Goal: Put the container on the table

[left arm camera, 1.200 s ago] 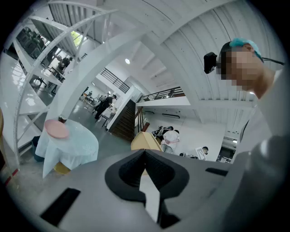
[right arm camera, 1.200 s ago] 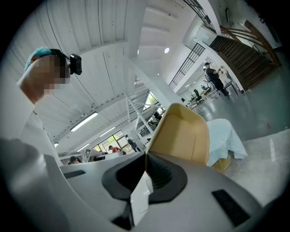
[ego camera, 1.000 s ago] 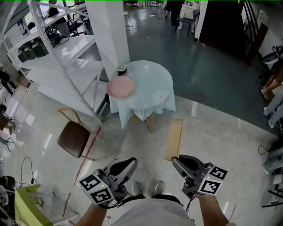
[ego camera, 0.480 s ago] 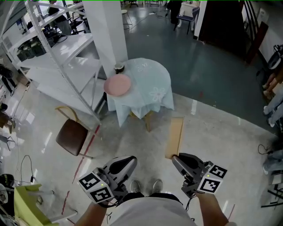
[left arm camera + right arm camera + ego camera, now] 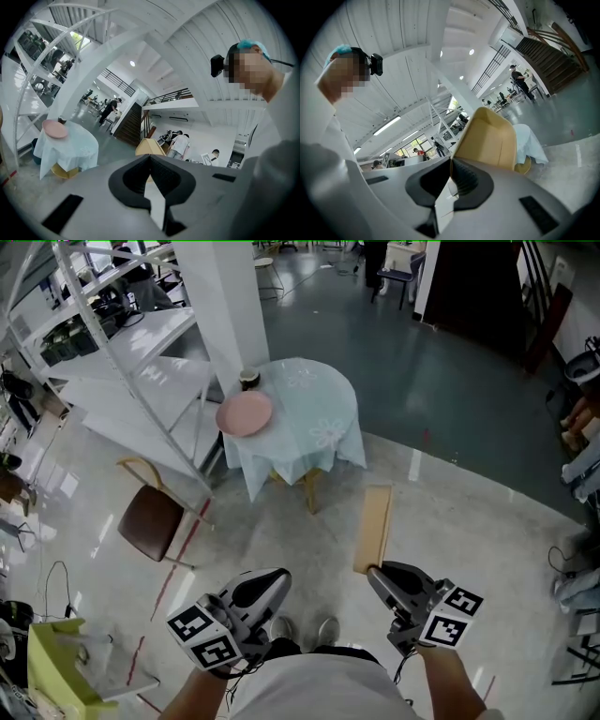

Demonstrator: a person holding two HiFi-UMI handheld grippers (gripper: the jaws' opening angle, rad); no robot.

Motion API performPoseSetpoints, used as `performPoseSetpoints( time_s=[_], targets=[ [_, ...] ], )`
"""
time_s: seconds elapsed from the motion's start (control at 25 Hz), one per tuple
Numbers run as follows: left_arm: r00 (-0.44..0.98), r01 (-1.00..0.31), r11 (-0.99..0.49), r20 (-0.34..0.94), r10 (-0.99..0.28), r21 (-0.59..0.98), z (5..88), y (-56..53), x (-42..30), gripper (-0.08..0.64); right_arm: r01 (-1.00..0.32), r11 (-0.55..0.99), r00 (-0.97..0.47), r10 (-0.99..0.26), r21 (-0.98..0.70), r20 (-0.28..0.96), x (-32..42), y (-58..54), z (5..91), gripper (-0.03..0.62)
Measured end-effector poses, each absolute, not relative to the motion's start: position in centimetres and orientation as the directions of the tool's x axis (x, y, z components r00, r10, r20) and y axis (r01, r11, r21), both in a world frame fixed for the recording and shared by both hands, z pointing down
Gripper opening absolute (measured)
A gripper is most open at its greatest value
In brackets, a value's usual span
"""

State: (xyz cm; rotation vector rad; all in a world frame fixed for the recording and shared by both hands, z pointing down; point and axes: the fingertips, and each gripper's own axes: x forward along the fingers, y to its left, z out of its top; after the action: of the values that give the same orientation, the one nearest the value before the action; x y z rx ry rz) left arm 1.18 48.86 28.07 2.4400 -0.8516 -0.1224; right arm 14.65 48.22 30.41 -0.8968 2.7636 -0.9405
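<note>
**Person carrying a tan container toward a round table, seen from above**

We look steeply down from the head view at a person standing on a glossy pale floor with a gripper in each hand. The right gripper (image 5: 377, 573) has its jaws closed on the near edge of a tan, cardboard-coloured container (image 5: 373, 521). The container sticks out ahead of the gripper, in the air above the floor and well apart from the table. In the right gripper view we see one thin wall of this open container (image 5: 487, 140) rising straight out of the pinched jaws, with its hollow inside facing the camera.

The left gripper (image 5: 272, 579) is held alongside, near the person's waist. Its jaws are pressed together with nothing between them. In the left gripper view the container (image 5: 149, 148) shows only as a small tan shape beyond the closed tips.

Ahead stands a round table (image 5: 323, 399) draped in a pale blue-green cloth. A pink plate (image 5: 245, 414) rests on its left side, and a small dark cup (image 5: 248, 379) stands just behind the plate. To the left of the table we see a white metal staircase (image 5: 141, 352) and a brown chair (image 5: 150, 521) on the floor beneath it.
</note>
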Motion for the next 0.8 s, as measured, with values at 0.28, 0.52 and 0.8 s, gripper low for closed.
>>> performPoseSetpoints(
  time_s=[0.28, 0.52, 0.8],
  targets=[
    [0.789, -0.563, -0.647, 0.102, -0.606, 0.514, 28.2, 49.5, 3.7, 0.021, -0.493, 0.638, -0.829, -0.551, -0.591, 0.097, 17.2, 48.4, 31.2, 0.032],
    [0.783, -0.574, -0.642, 0.11, -0.612, 0.508, 28.2, 48.9, 4.7, 0.021, -0.492, 0.632, -0.828, -0.552, -0.599, 0.097, 18.5, 47.7, 31.6, 0.032],
    [0.781, -0.576, -0.646, 0.103, -0.617, 0.501, 28.2, 46.5, 5.3, 0.021, -0.493, 0.634, -0.828, -0.552, -0.595, 0.098, 19.3, 45.4, 31.8, 0.032]
  ],
)
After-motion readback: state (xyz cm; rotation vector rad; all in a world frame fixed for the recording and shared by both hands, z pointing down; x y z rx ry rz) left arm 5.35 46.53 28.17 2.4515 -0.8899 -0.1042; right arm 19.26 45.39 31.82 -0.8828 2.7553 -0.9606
